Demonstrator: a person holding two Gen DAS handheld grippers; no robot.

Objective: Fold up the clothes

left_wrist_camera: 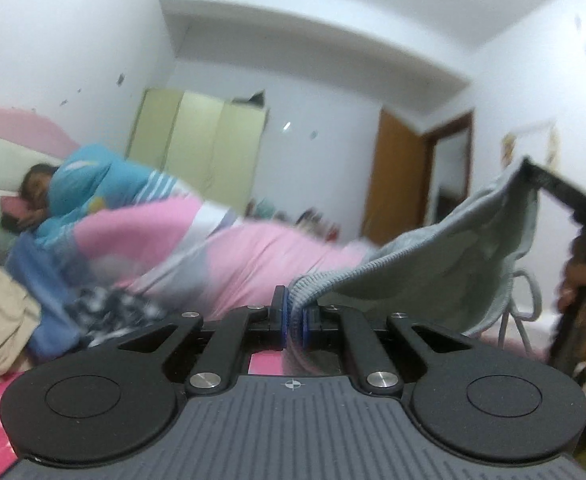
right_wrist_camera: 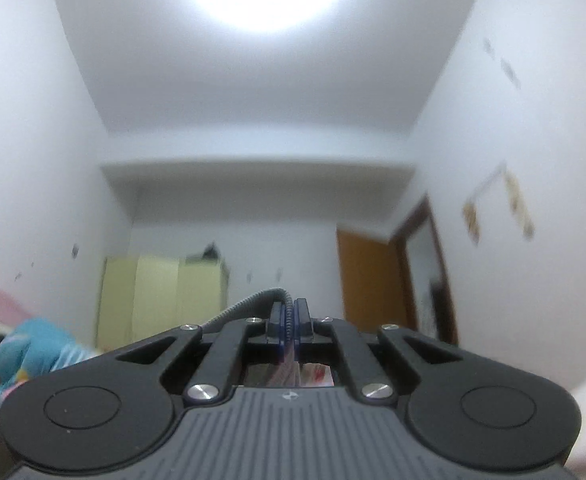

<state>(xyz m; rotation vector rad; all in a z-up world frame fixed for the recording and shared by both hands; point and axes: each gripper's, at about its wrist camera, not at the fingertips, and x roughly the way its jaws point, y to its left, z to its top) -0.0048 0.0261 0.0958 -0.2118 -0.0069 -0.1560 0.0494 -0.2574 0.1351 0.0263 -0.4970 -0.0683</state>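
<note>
You are holding the grey knit garment (left_wrist_camera: 433, 256) stretched toward three o'clock above the pink bed (left_wrist_camera: 261, 252); your left gripper (left_wrist_camera: 293, 312) is clamping its ribbed edge, your right gripper (right_wrist_camera: 290, 322) likewise. No writing is showing legibly.

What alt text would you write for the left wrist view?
The left gripper pinches the ribbed hem of a pale grey knitted garment, which stretches up to the right gripper. Behind, a person lies under a pink patterned blanket.

Grey garment (left_wrist_camera: 433, 256) is ribbed knit cloth; gripper body (left_wrist_camera: 293, 432) looks like matt ridged plastic.
</note>
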